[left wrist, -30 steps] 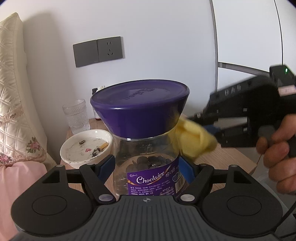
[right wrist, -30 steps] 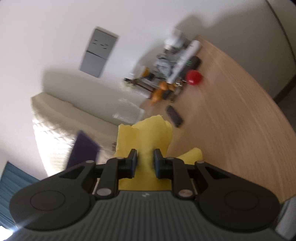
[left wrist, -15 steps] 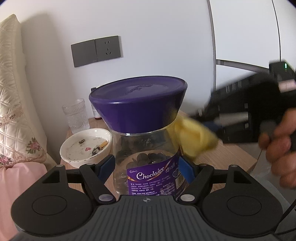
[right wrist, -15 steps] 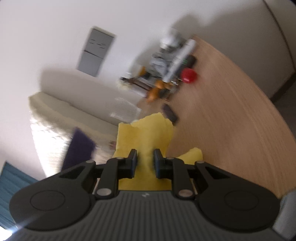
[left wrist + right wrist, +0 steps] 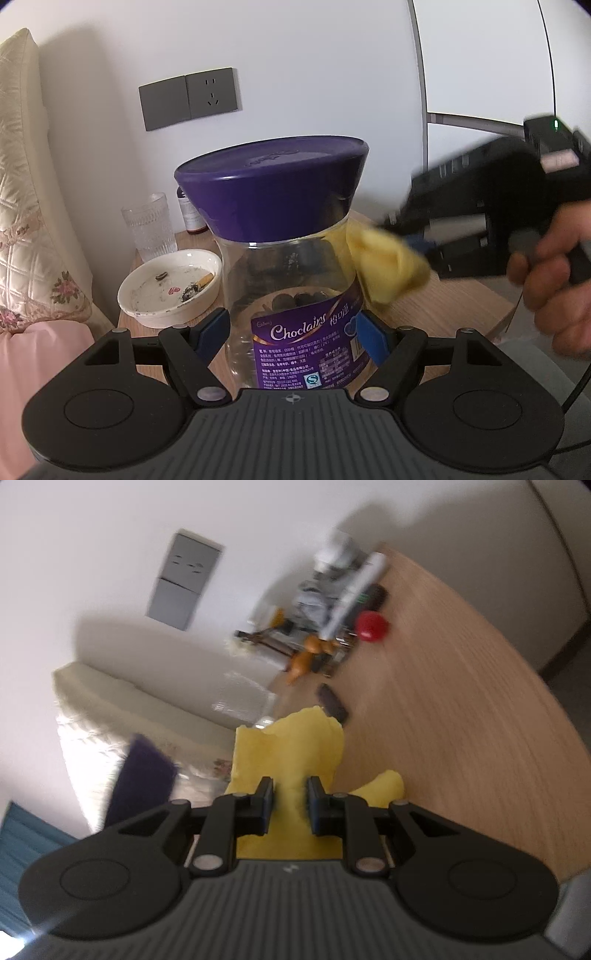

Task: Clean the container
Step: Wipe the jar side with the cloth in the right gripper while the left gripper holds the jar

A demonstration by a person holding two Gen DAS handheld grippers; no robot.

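Note:
A clear Choclairs jar (image 5: 291, 302) with a wide purple lid (image 5: 273, 184) stands upright between the blue pads of my left gripper (image 5: 293, 332), which is shut on its lower body. My right gripper (image 5: 290, 801) is shut on a yellow cloth (image 5: 288, 749). In the left wrist view the cloth (image 5: 388, 266) presses against the jar's right side just under the lid, with the right gripper (image 5: 417, 236) and the hand behind it, blurred. The purple lid shows blurred at lower left in the right wrist view (image 5: 142, 779).
A white ashtray dish (image 5: 170, 284) with cigarette butts and a ribbed glass (image 5: 149, 225) stand left of the jar on the wooden bedside table (image 5: 454, 299). A small brown bottle (image 5: 190, 214) is behind. Cluttered items and a red object (image 5: 371, 626) lie at the table's far end.
The jar has tilted and shifted slightly in the left wrist view. The right gripper with the cloth has moved a little along the jar's right side below the lid.

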